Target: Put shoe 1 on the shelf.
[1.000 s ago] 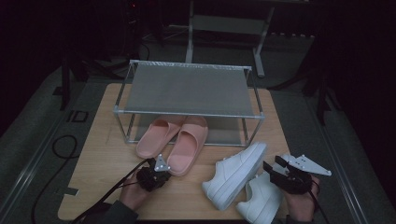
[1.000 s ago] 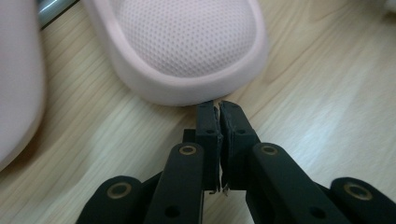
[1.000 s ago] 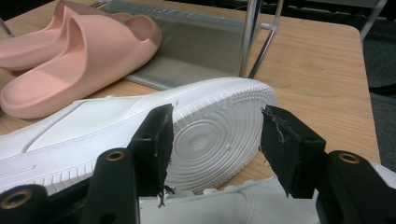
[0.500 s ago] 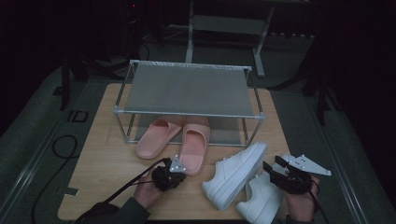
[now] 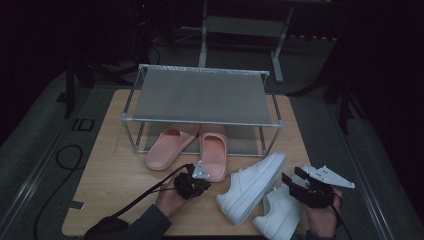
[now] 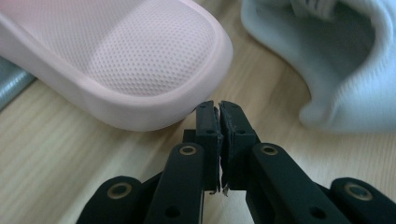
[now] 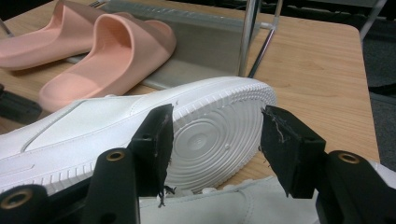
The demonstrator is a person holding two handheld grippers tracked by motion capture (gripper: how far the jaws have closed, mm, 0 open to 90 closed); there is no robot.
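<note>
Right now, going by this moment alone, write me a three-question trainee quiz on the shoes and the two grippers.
1. True or false: the left gripper has its jaws shut with nothing between them.
2. Which footwear has its front end under the metal rack? A) the pink slippers B) the white sneakers C) none
3. Fill in: the right gripper has its jaws ____, with a white sneaker's sole beyond them.

Key: 1 true: the tips meet just short of a slipper's heel. 2 A: the sneakers lie on the table in front of the rack. 3 open.
</note>
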